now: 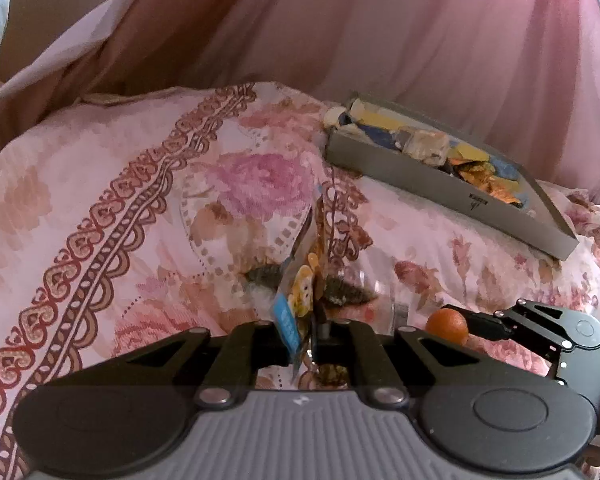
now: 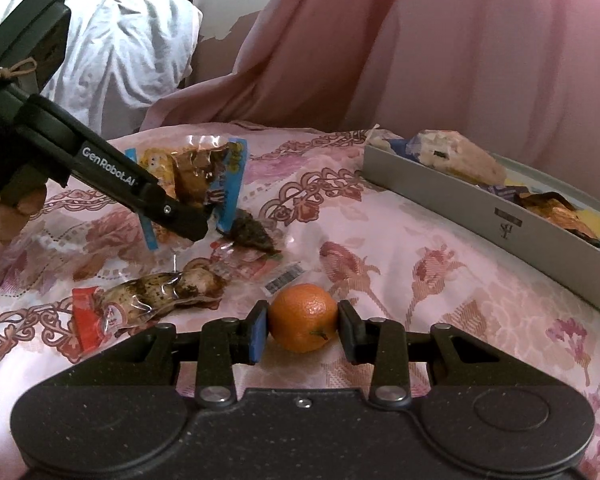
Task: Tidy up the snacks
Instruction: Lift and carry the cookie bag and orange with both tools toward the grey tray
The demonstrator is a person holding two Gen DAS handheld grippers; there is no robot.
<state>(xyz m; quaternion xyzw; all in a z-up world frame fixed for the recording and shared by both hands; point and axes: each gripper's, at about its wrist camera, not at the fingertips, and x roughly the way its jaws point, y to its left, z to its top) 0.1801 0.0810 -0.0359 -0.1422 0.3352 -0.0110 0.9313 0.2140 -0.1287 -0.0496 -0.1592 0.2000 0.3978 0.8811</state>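
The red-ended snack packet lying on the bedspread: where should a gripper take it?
Take the red-ended snack packet by its flat red end, coming from above, gripper across the packet. The lumpy middle looks harder to pinch; it lies flat and apart from the orange.

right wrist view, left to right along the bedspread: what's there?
red-ended snack packet → blue-edged snack packet held up in the left tongs → orange between the right tongs → grey tray of snacks.

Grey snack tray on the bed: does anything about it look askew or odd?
The shallow grey tray sits tilted on the rumpled floral bedspread, overfilled: a pale wrapped snack rises above its rim.
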